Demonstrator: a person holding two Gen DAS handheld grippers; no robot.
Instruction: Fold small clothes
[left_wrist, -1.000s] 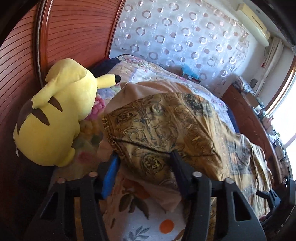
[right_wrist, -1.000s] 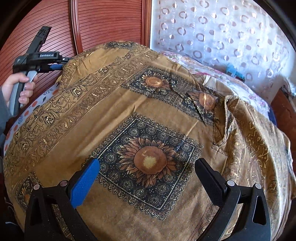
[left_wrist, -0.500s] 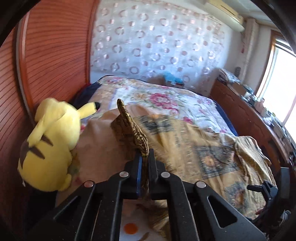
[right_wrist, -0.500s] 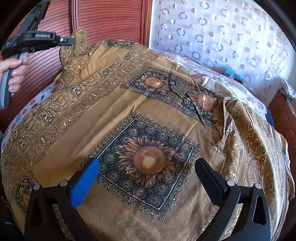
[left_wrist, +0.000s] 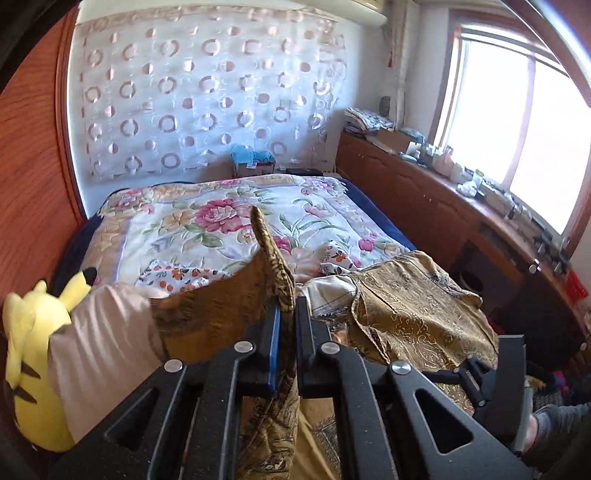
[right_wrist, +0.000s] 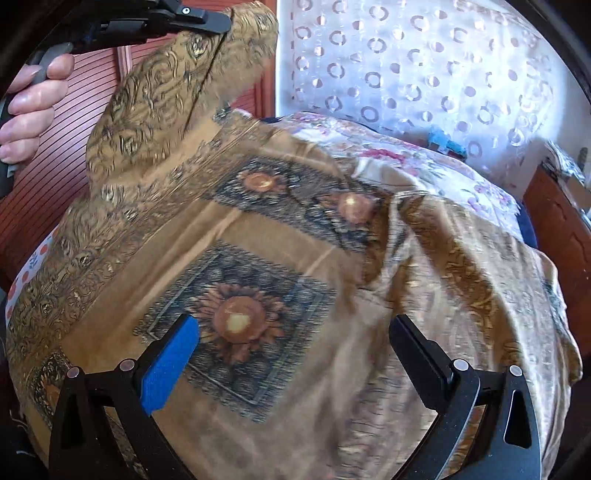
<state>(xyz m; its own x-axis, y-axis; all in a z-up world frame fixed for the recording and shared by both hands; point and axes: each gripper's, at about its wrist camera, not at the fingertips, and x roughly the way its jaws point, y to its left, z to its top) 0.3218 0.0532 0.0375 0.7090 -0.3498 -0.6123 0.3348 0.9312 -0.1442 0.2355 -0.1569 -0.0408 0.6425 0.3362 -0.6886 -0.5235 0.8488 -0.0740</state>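
- The left gripper (left_wrist: 286, 314) is clenched on a corner of the golden-brown patterned garment (right_wrist: 258, 266); a strip of the patterned hem stands up between its fingers (left_wrist: 274, 332), seen in the left wrist view.
- From the right wrist view, that same gripper (right_wrist: 218, 26) is high at the far left with the pinched cloth hanging from it in a steep tent. The raised hold makes sense as a way to free one edge from the bed so it can be carried over the rest.
- The person's left hand (right_wrist: 31, 99) wraps the handle just behind it.
- The right gripper (right_wrist: 295, 350) is released, its fingers spread wide above the near part of the garment, over the sunflower panel (right_wrist: 238, 319). It grasps nothing; whether it touches the cloth cannot be told. Its place suggests it is waiting to pin or take the near edge.
- The rest of the garment lies spread across the bed (left_wrist: 207, 221), over a floral quilt, with its right portion rumpled toward the bed's right side.
- A yellow plush toy (left_wrist: 33, 354) sits at the left against the wooden headboard (left_wrist: 33, 155), just beside the lifted cloth and partly covered by a pale pink fabric.
- The fold looks only begun: one corner is up and nothing is yet laid over.
- The cloth looks thin and slippery, so a single-corner hold may let it sag unevenly.
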